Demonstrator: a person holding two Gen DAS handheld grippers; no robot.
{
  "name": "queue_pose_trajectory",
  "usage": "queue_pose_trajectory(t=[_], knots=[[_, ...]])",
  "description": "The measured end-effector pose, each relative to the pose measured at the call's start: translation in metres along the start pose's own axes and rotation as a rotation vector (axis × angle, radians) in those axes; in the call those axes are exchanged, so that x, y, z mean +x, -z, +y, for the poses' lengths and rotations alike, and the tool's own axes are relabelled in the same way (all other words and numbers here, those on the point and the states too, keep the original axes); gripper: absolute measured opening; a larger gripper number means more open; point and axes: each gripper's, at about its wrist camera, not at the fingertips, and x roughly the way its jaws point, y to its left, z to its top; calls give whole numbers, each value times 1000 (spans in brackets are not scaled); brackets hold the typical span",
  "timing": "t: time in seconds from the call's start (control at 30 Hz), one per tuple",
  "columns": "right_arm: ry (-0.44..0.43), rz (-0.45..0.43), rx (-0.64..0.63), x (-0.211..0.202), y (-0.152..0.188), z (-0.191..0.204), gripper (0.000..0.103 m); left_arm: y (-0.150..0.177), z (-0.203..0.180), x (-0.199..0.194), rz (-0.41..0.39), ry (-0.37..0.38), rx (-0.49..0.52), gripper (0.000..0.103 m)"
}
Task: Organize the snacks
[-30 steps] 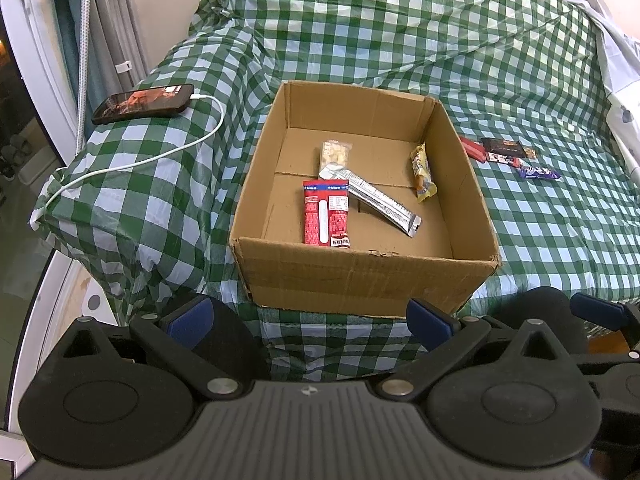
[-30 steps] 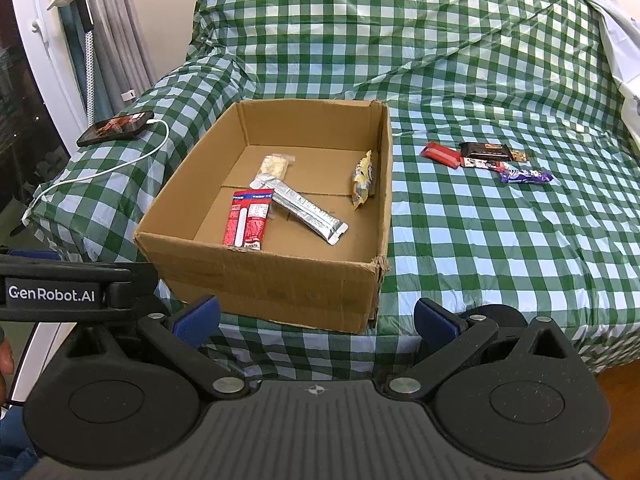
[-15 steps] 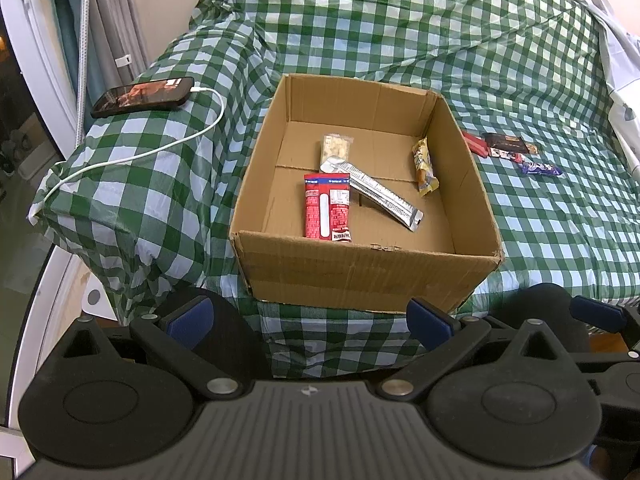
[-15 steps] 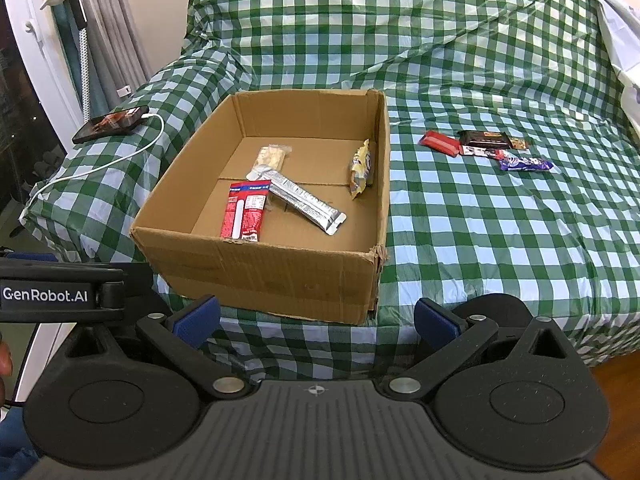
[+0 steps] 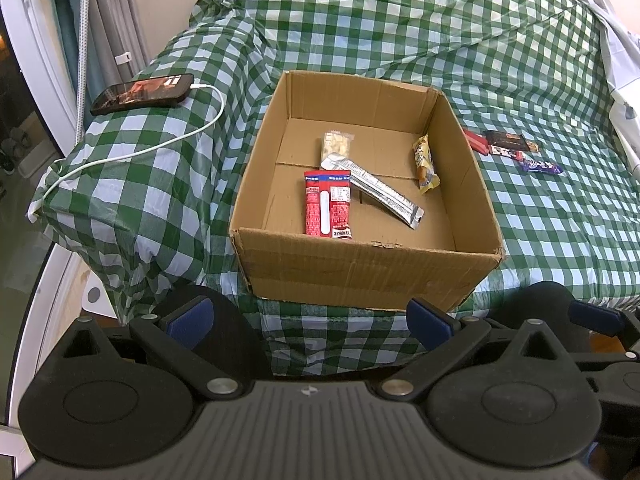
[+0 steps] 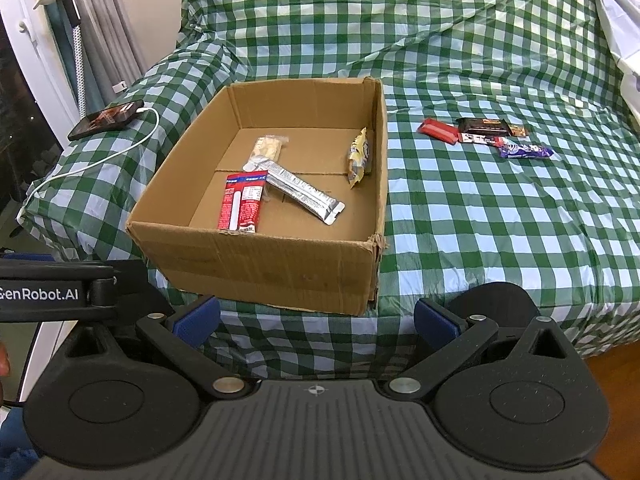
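Since the earlier frames both grippers have been drawn slightly back, so the box is seen a little farther off. The jaws of the left gripper are spread wide with nothing held; those of the right gripper likewise. Just beyond them, at the bed's near edge, the box is set, holding a red packet, a silver bar, a clear pouch and a yellow bar. Four more snacks are laid on the bed towards its right edge. A phone is left at the near left corner.
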Motion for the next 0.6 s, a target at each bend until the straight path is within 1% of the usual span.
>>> queue_pose_trajectory(t=[0.6], knots=[[-3,31,12,5,0,-3,102,0,2,8,41,1,-15,103]])
